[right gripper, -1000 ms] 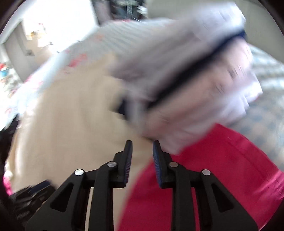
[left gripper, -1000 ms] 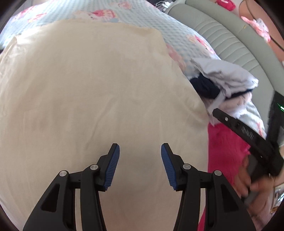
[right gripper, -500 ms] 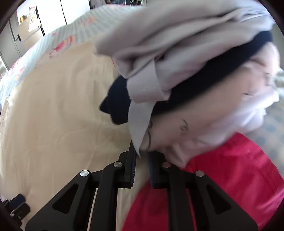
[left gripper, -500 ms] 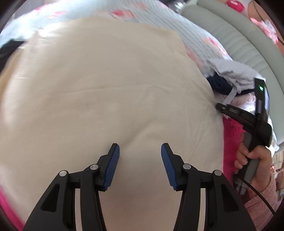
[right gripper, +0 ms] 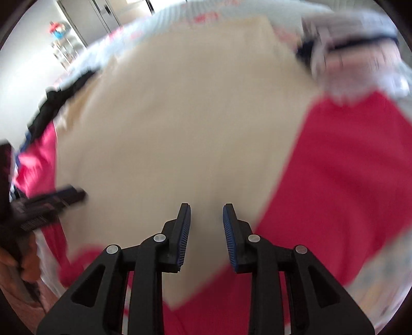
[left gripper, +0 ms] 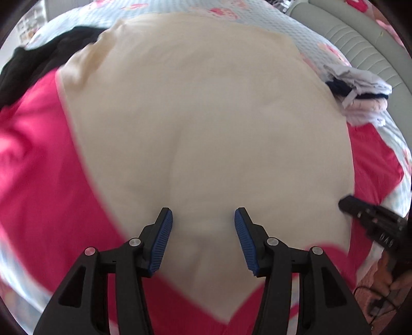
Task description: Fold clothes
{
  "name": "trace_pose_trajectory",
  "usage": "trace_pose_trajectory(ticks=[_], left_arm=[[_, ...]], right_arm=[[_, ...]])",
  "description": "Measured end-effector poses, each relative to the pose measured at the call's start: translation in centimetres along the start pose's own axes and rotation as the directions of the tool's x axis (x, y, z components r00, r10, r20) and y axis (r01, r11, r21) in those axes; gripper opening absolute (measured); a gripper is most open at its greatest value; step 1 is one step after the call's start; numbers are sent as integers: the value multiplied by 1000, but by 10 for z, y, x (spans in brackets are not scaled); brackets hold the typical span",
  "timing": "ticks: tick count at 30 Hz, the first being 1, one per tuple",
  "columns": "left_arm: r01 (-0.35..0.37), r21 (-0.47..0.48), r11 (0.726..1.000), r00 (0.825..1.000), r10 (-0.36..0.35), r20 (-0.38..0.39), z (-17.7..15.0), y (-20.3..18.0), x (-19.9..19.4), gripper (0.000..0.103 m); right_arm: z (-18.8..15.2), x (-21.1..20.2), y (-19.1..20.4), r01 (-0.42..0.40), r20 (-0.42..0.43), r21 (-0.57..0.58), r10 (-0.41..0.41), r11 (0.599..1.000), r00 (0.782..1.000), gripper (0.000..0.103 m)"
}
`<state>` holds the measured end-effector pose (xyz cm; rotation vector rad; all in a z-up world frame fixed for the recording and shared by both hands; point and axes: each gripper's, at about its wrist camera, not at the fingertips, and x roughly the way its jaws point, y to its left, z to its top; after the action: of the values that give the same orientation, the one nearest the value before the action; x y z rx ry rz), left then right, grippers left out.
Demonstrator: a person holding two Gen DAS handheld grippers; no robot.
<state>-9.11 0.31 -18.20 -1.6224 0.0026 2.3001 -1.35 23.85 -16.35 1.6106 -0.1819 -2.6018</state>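
A cream garment [left gripper: 206,123] [right gripper: 180,123] lies spread flat over a pink-red cloth [left gripper: 43,185] [right gripper: 342,165] on the bed. My left gripper [left gripper: 203,224] hovers open above the cream garment's near part, nothing between its fingers. My right gripper [right gripper: 206,219] is open above the garment's near right edge, where cream meets red. The right gripper's black tip [left gripper: 365,208] shows at the right of the left wrist view. The left gripper's tip [right gripper: 51,201] shows at the left of the right wrist view. A stack of folded clothes [left gripper: 360,95] [right gripper: 355,54], white, navy and pale pink, sits at the far right.
A black garment [left gripper: 38,59] [right gripper: 59,103] lies bunched at the far left. The bedspread [left gripper: 206,10] is light blue with pink flowers. A grey padded headboard [left gripper: 360,43] runs along the far right. A person's hand [right gripper: 18,260] holds the left gripper's handle.
Both grippers have pulled back from the bed, showing the red cloth. The right gripper, earlier shut at the folded stack, has opened and left the stack at the far right.
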Motion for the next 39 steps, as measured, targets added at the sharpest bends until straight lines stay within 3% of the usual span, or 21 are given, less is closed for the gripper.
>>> trace_pose_trajectory(ticks=[5,9,11,15,18,21,22,24,26,29,31,34,36,39], left_arm=[[-31,-16,999,999,32,17,-60,3,-17,52],[-43,-2,999,999,43,30,-101,-2,-30,52],[10,-42,999,1000,-10,14,-110,4,-38,52],[145,-170,975,988,-133,83,-112,25,-60,51],[199,-287,937,976,-162,148,-111,49,-70,51],[274,-381,883,960,-226,167,-111,73,-64,51],[275,-393,878,960,-224,170,-112,77,-62,48],[210,-393,895,974,-158,162,-116,84,-62,41],[142,-392,909,984,-88,154,-120,92,-63,37],[74,-377,923,995,-44,89,-118,98,-59,29],[122,-374,919,990,-87,109,-119,102,-63,29],[253,-415,874,965,-194,178,-118,117,-67,29],[262,-434,862,962,-197,190,-117,124,-67,29],[245,-429,869,966,-180,187,-112,124,-63,26]], right_arm=[[-60,-17,22,-26,-34,-37,25,999,999,27],[-59,-18,20,-34,-42,-40,33,999,999,27],[-63,-24,19,-54,-44,-25,53,998,998,27],[-63,-49,12,-100,2,25,100,995,995,27],[-54,-68,-10,-93,78,122,84,988,993,31],[-34,-50,-30,-89,73,235,74,968,995,35],[-35,-44,-40,-94,57,266,82,959,995,35],[-29,-30,-46,-93,42,310,84,946,996,35],[-52,-46,-76,-72,37,335,63,940,997,35],[-65,-51,-93,-59,9,343,59,938,998,35],[-68,-56,-94,-80,18,328,78,941,997,36],[-64,-55,-86,-139,39,293,134,946,990,38],[-59,-51,-78,-166,49,273,159,948,986,39],[-53,-36,-77,-149,42,283,143,947,989,41]])
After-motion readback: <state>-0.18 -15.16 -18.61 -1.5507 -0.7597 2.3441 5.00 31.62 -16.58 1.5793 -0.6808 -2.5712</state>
